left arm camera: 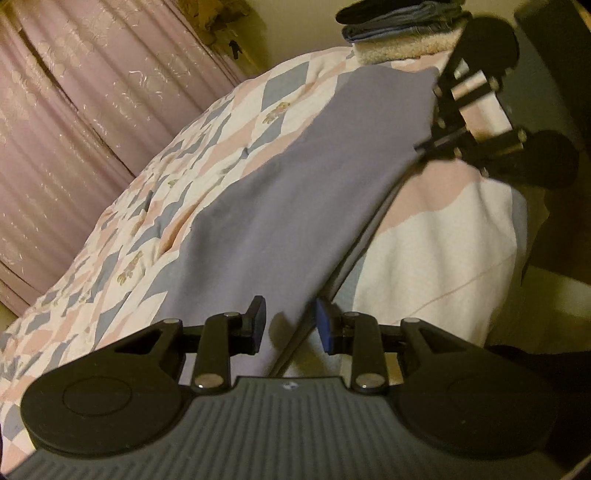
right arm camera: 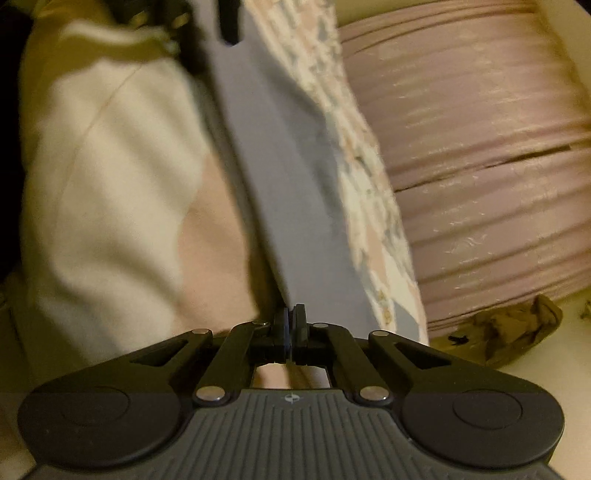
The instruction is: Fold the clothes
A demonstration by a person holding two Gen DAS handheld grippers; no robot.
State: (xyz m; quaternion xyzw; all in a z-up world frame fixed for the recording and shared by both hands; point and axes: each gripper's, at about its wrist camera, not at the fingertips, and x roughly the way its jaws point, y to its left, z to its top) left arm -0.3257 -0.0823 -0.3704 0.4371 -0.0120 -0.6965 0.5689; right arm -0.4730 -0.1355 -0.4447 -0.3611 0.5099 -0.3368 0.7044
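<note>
A grey-blue garment [left arm camera: 295, 184] lies spread flat along the near edge of a patchwork quilt [left arm camera: 177, 177]. My left gripper [left arm camera: 291, 323] has its jaws a little apart, with the garment's near corner lying between the fingers and neither pad visibly pressing on it. At the far corner my right gripper [left arm camera: 424, 146] pinches the same edge. In the right wrist view my right gripper [right arm camera: 290, 325] is shut on the garment [right arm camera: 280, 166], whose strip runs away to my left gripper [right arm camera: 208, 37] at the top.
A stack of folded clothes [left arm camera: 402, 33] sits on the bed's far end: dark, denim and cream fleece. The quilt's cream and pink side [left arm camera: 443, 240] hangs over the bed edge. Pink curtains [left arm camera: 74, 129] [right arm camera: 480, 166] line the wall behind.
</note>
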